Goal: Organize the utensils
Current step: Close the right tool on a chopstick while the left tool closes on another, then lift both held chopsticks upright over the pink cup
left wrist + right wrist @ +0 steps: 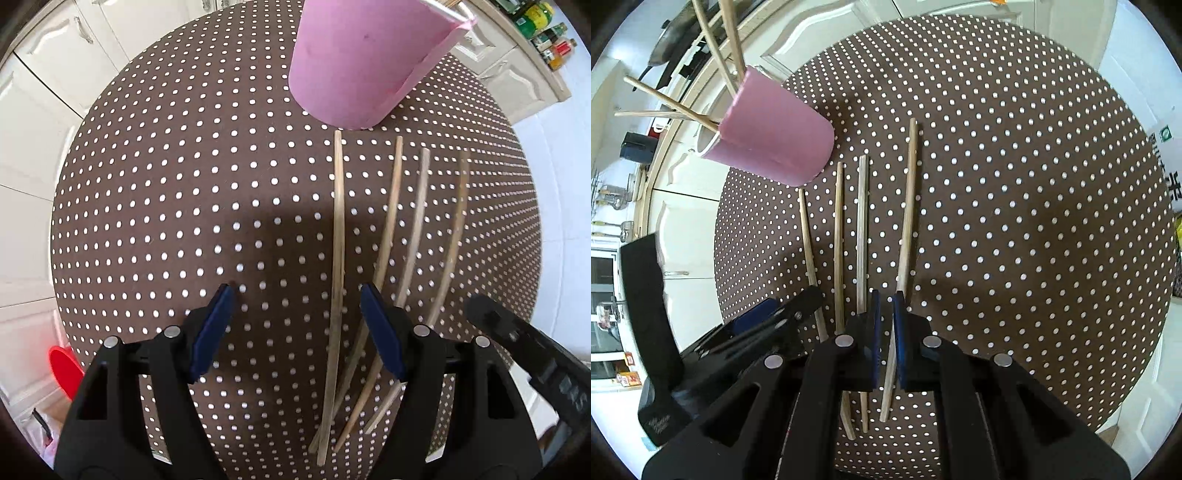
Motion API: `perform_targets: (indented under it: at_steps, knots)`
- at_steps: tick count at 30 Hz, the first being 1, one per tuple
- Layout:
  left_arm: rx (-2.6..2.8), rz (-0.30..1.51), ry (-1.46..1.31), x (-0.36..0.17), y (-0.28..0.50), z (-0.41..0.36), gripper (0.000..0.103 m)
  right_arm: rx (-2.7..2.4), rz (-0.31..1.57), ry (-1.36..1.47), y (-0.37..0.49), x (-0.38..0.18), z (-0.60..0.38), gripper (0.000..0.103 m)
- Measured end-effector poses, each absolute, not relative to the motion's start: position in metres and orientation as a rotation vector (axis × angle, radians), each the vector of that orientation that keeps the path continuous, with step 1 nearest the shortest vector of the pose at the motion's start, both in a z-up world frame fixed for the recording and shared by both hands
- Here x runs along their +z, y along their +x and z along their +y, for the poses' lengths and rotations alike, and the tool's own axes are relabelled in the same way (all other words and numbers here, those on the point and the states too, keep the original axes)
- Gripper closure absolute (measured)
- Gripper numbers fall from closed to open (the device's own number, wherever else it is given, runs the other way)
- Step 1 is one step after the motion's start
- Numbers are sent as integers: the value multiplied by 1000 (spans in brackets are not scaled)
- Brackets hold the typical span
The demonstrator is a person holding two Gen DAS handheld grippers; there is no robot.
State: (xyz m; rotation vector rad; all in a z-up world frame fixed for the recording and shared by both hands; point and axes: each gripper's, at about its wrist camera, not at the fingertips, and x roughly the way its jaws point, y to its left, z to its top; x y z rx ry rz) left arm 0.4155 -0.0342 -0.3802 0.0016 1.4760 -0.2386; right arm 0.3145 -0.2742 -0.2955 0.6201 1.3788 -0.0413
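Several wooden chopsticks lie side by side on a round table with a brown polka-dot cloth [166,221] [1034,221]. A pink cup [354,62] [775,144] stands beyond them; in the right wrist view several chopsticks stick out of its top [676,105]. My left gripper [297,295] is open and empty above the cloth, with the leftmost chopstick [339,229] between its fingers. My right gripper [885,299] is shut on the rightmost chopstick [908,221], low at the table. The right gripper shows at the right edge of the left wrist view [517,339].
White cabinet doors surround the table [44,122]. A red object [64,369] sits below the table's left edge. Bottles stand on a shelf at the upper right [550,40]. A counter with pans shows at the far left in the right wrist view [668,44].
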Motion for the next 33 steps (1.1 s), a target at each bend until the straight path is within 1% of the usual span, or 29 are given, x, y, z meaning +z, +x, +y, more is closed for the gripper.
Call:
perform_targets:
  at_steps: [3, 8, 9, 10, 11, 12, 13, 14, 15, 16, 17, 18, 20, 21, 22, 24, 27, 28, 31, 33]
  knots:
    - [-209, 1466, -7, -382, 420, -39, 33, -42, 1386, 612, 311, -299, -271, 97]
    - [-167, 1453, 31, -390, 433, -55, 33, -83, 1443, 646, 324, -320, -261, 91]
    - [-154, 1446, 55, -391, 433, -61, 36, -93, 1447, 651, 330, -327, -266, 90]
    - [-133, 1431, 90, -394, 430, -70, 41, -105, 1451, 645, 333, -331, -267, 89]
    - [-132, 1419, 97, -393, 428, -78, 44, -111, 1457, 637, 337, -333, -268, 89]
    - [-136, 1406, 93, -388, 424, -92, 52, -119, 1466, 627, 341, -336, -269, 88]
    - [-135, 1389, 90, -386, 425, -94, 66, -126, 1469, 625, 344, -337, -269, 86]
    - [-135, 1381, 95, -385, 424, -98, 72, -124, 1466, 626, 347, -338, -267, 83]
    - [-140, 1381, 96, -385, 426, -100, 77, -124, 1468, 616, 351, -340, -266, 74]
    - [-143, 1384, 88, -385, 429, -102, 79, -125, 1481, 586, 355, -342, -262, 67]
    - [-141, 1385, 80, -385, 430, -102, 81, -126, 1486, 567, 358, -343, -258, 66]
    - [-139, 1388, 75, -385, 433, -102, 85, -130, 1483, 544, 360, -341, -252, 64]
    - [-139, 1392, 72, -388, 438, -98, 92, -152, 1485, 465, 363, -339, -240, 69]
    - [-142, 1395, 68, -388, 440, -99, 95, -170, 1490, 403, 365, -339, -235, 82]
    - [-149, 1398, 59, -389, 442, -100, 96, -176, 1488, 358, 366, -339, -232, 90]
    - [-165, 1395, 53, -394, 444, -90, 96, -178, 1460, 345, 364, -340, -233, 97]
    - [-180, 1386, 69, -397, 445, -84, 96, -153, 1437, 400, 358, -341, -240, 98]
    - [-183, 1386, 66, -398, 434, -81, 96, -150, 1432, 428, 356, -340, -244, 98]
    - [-205, 1397, 29, -397, 431, -57, 96, -167, 1412, 530, 348, -339, -266, 98]
    - [-221, 1371, 36, -392, 429, -52, 96, -196, 1372, 537, 344, -332, -275, 98]
